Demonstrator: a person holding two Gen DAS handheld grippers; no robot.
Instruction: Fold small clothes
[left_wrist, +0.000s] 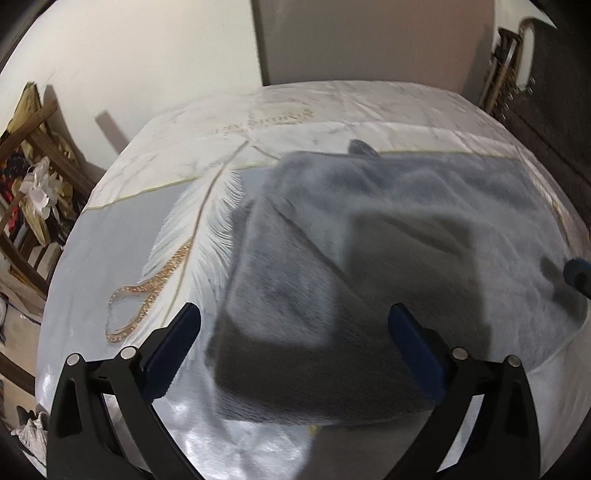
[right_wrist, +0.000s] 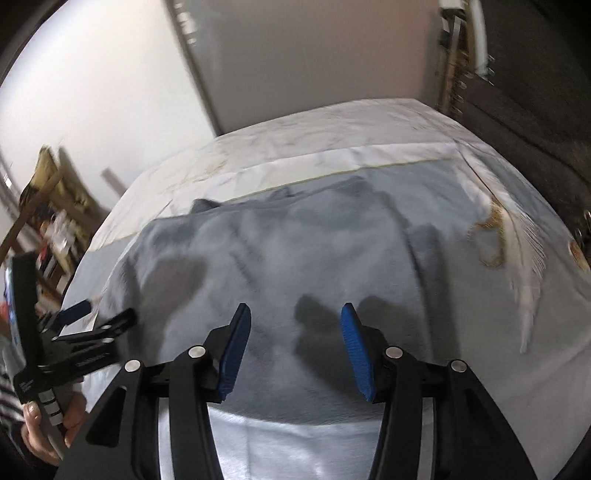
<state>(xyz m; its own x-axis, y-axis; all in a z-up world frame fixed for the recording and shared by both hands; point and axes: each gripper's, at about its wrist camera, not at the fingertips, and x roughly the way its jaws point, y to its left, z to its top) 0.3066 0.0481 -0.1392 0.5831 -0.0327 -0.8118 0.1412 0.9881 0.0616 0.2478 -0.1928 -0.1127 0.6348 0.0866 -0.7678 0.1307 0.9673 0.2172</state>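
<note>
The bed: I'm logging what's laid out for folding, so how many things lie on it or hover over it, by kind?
Grey garment: 1
Feather-print bedspread: 1
Handheld tools, both open, over the garment: 2, left tool, right tool
Total: 4

1. Home bedroom: bed (left_wrist: 155, 229) with feather-print satin bedspread fills both views.
2. Plain white walls (left_wrist: 147, 55); cluttered wooden shelf (left_wrist: 26, 177) with clothes stands beside the bed.
</note>
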